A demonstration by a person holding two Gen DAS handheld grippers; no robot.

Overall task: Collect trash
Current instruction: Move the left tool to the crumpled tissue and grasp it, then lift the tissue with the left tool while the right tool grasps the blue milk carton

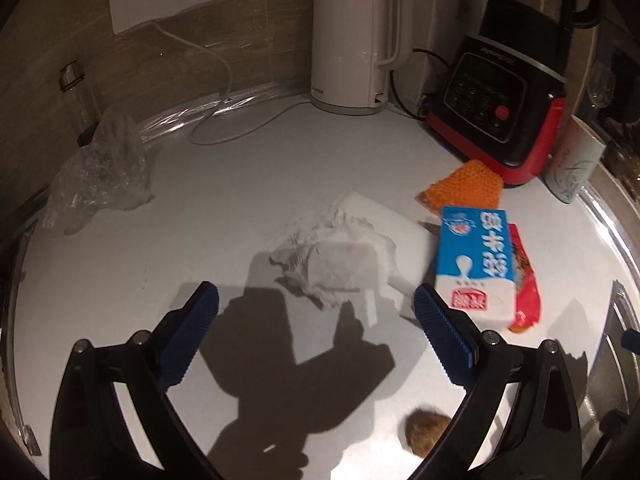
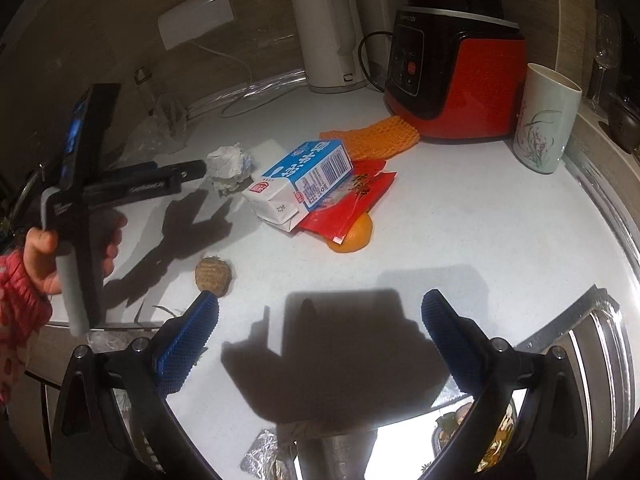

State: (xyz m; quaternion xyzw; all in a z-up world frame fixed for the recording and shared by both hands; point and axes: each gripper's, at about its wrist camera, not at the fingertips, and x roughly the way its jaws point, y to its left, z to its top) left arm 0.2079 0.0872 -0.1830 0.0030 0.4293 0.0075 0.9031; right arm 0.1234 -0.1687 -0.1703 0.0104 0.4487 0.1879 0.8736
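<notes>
A crumpled white tissue (image 1: 334, 262) lies on the white counter (image 1: 248, 184), just ahead of my open, empty left gripper (image 1: 316, 300). It also shows in the right wrist view (image 2: 229, 164). A blue and white milk carton (image 1: 474, 260) lies right of it on a red wrapper (image 1: 526, 284), with orange foam netting (image 1: 464, 186) behind. A brown biscuit (image 1: 428, 432) sits near the counter's front. In the right wrist view the carton (image 2: 298, 184), red wrapper (image 2: 352, 204), an orange peel (image 2: 354, 234), netting (image 2: 376, 136) and biscuit (image 2: 213, 273) lie ahead of my open, empty right gripper (image 2: 320, 308). The left gripper (image 2: 194, 170) points at the tissue.
A white kettle (image 1: 352, 40), a red and black cooker (image 1: 504, 92) and a white cup (image 2: 546, 116) stand along the back and right. A clear plastic bag (image 1: 100, 160) lies at the left by a glass bottle (image 1: 76, 92). A foil tray (image 2: 496, 436) sits below the counter edge.
</notes>
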